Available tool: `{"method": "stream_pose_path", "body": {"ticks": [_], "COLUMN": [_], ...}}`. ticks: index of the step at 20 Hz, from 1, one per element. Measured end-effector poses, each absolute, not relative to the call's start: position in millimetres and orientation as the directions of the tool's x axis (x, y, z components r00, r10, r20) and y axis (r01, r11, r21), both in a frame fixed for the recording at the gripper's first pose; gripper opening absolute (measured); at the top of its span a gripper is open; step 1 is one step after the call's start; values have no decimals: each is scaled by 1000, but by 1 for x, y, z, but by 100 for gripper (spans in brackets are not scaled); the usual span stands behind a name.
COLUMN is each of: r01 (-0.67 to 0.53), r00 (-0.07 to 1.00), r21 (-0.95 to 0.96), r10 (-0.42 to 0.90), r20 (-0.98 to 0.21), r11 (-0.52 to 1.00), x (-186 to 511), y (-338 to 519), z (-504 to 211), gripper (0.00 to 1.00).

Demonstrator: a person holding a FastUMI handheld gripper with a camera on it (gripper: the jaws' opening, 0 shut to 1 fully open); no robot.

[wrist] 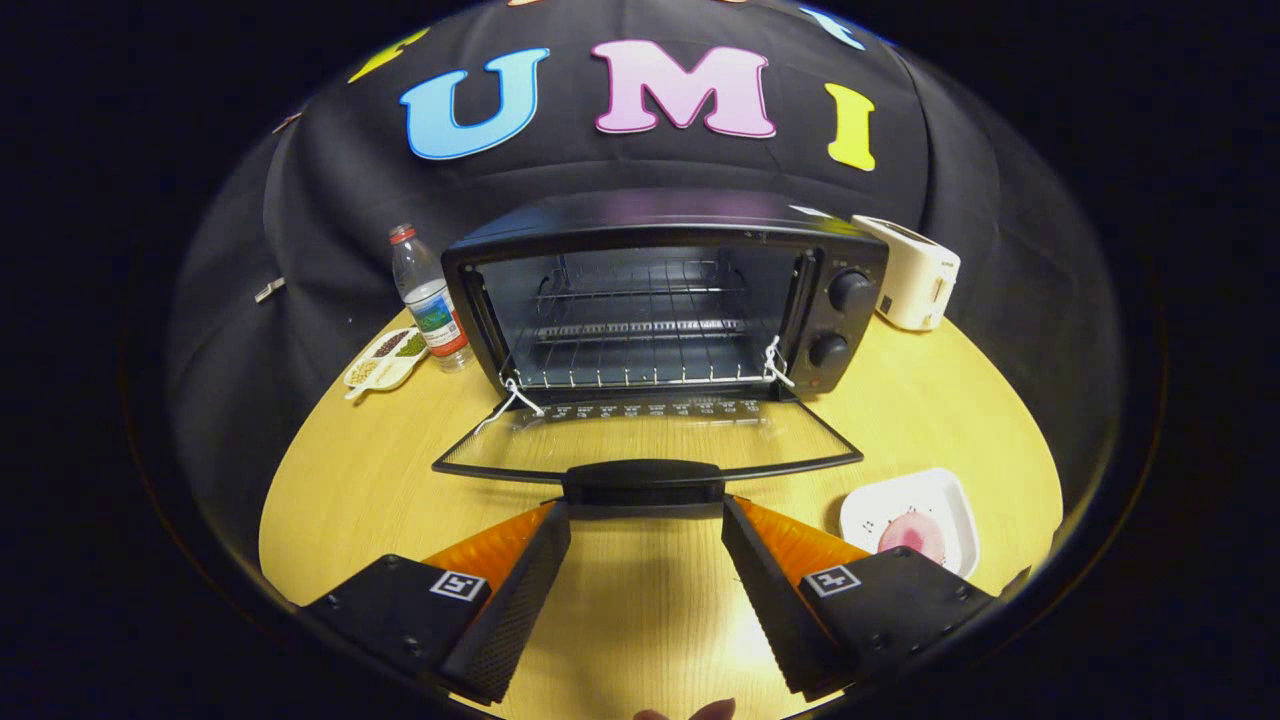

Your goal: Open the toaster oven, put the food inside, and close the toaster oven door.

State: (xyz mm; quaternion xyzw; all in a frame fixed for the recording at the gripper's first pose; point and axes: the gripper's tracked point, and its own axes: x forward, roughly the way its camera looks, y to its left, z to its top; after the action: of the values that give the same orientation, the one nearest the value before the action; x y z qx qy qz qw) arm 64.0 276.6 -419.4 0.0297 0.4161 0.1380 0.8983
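gripper view: we see the gripper (645, 520) spread wide, holding nothing, just short of the door (645, 440) handle.
oven (665, 300): table's (950, 400) far edge, door down.
food (912, 535): on plate (945, 500), table's right edge.
risk: we could drag the plate off that edge reaching over.

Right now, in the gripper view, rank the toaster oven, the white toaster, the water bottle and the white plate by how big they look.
1. Toaster oven, door open, by far the largest.
2. White plate and white toaster: alike; the plate lies nearer, so unsure.
3. Water bottle, smallest.
The claw is open, just short of the door handle.
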Motion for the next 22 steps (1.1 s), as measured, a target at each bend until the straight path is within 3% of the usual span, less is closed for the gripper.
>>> {"method": "stream_pose_path", "body": {"ticks": [11, 18, 22], "r01": [-230, -213, -162], "r00": [567, 396, 246], "r21": [245, 224, 263], "r10": [334, 293, 297], "r20": [-753, -870, -923], "r11": [942, 951, 951], "x": [42, 57, 73], "y": [195, 77, 33], "z": [-376, -404, -437], "gripper": [99, 99, 99]}}
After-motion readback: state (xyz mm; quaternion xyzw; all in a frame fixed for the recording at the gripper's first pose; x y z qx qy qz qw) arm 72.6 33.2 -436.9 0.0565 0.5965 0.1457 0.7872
